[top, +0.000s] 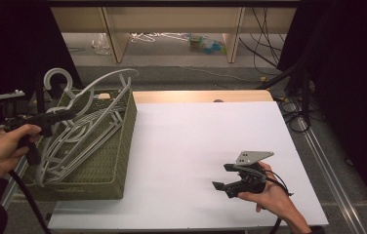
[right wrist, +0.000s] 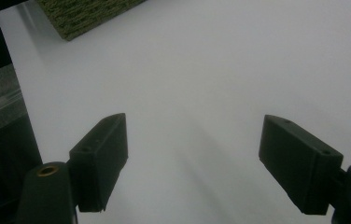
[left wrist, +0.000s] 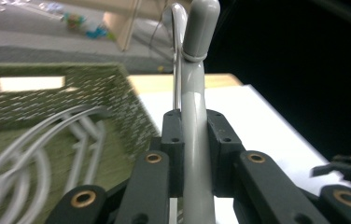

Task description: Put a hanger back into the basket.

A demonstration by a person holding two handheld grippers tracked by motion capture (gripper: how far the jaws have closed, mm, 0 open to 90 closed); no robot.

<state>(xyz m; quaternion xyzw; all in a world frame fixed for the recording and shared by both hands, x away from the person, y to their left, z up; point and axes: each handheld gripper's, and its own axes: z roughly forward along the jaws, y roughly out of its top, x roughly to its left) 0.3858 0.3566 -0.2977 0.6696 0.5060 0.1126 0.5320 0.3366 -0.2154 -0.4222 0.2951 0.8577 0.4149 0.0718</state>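
A green woven basket (top: 115, 168) stands at the table's left and holds several grey plastic hangers (top: 81, 139). My left gripper (top: 64, 116) hovers over the basket's left side, shut on a thick grey bar of one hanger. In the left gripper view the gripper (left wrist: 194, 137) clamps that hanger (left wrist: 200, 32) from both sides, and the bar runs up to a rounded end. My right gripper (top: 223, 176) rests low over the white table top (top: 186, 136) at the front right. In the right gripper view the right gripper (right wrist: 194, 158) is open with nothing between its fingers.
A hanger hook (top: 56, 77) sticks up above the basket's back left corner. The basket's corner (right wrist: 85, 11) lies ahead of the right gripper. Beyond the table are wooden shelf legs (top: 115, 41) and floor clutter. Cables (top: 294, 112) hang by the right edge.
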